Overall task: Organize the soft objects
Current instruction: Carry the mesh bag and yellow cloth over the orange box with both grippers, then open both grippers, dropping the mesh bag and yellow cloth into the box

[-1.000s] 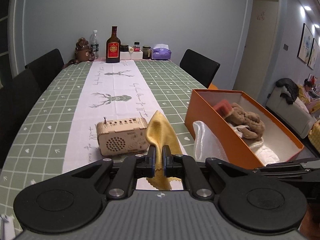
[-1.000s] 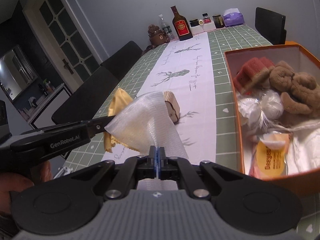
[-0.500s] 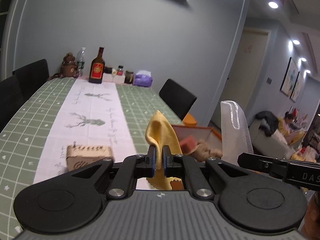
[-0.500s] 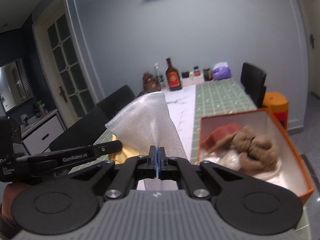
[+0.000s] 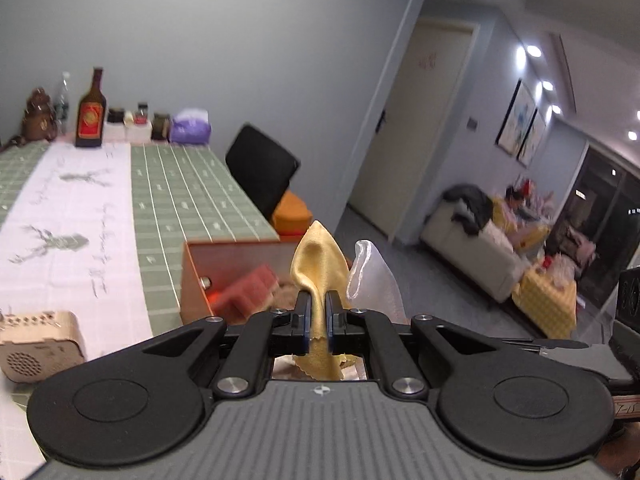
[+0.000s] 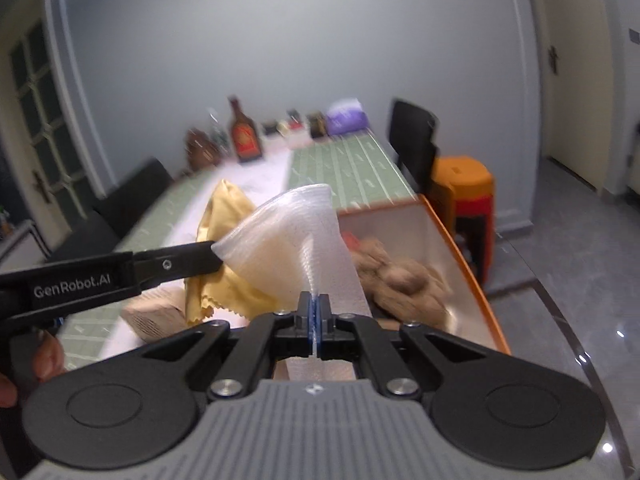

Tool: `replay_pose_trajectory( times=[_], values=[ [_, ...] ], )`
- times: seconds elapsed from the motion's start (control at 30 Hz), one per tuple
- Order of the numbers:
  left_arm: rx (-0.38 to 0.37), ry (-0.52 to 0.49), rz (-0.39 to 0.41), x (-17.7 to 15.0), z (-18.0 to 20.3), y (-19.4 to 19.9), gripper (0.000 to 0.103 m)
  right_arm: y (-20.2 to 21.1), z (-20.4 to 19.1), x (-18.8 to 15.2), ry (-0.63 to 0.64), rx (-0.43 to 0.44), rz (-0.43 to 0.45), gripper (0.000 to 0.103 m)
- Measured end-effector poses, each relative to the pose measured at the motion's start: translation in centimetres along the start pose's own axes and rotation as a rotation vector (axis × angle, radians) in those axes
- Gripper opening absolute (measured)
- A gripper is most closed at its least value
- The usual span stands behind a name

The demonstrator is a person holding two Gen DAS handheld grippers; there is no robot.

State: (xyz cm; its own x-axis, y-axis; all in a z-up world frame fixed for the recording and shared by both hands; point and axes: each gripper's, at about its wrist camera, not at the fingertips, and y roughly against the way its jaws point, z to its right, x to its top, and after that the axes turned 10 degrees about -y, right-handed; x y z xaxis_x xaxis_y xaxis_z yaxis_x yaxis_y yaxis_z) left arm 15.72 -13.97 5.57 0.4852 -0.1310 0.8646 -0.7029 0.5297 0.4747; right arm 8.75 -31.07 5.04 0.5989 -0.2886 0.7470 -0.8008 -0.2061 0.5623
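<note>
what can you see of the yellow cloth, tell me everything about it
The yellow cloth is a soft, mustard-coloured piece with a zigzag-cut edge. It is pinched between the shut left tongs: a folded peak stands up above the pads and the pinked hem hangs below. It is lifted off the table, in front of the orange box. Beside it is the white mesh cloth held in the right tongs; whether the two cloths touch is unclear.

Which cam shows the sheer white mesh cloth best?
Right wrist: the sheer white mesh cloth fans out large from the shut right gripper. Left wrist shows only a narrow edge, beside the yellow cloth.
</note>
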Motion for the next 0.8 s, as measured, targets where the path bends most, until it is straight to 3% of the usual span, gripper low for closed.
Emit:
replay_pose_trajectory(
  times=[0.17,0.33,0.8],
  values=[
    [-0.028,-0.061,-0.170,-1.9,0.3,-3.5,0.008,-2.4,2.1,-0.9,-0.017,-0.060,-0.091,0.000],
    [-0.007,-0.131,-0.275,-3.0,0.5,-5.2,0.008,-4.2,2.7,-1.7,0.011,-0.082,-0.179,0.000],
    [-0.011,-0.222,-0.373,-3.8,1.4,-7.0,0.010,-7.8,3.0,-3.3,0.078,-0.105,-0.335,0.005]
  ],
)
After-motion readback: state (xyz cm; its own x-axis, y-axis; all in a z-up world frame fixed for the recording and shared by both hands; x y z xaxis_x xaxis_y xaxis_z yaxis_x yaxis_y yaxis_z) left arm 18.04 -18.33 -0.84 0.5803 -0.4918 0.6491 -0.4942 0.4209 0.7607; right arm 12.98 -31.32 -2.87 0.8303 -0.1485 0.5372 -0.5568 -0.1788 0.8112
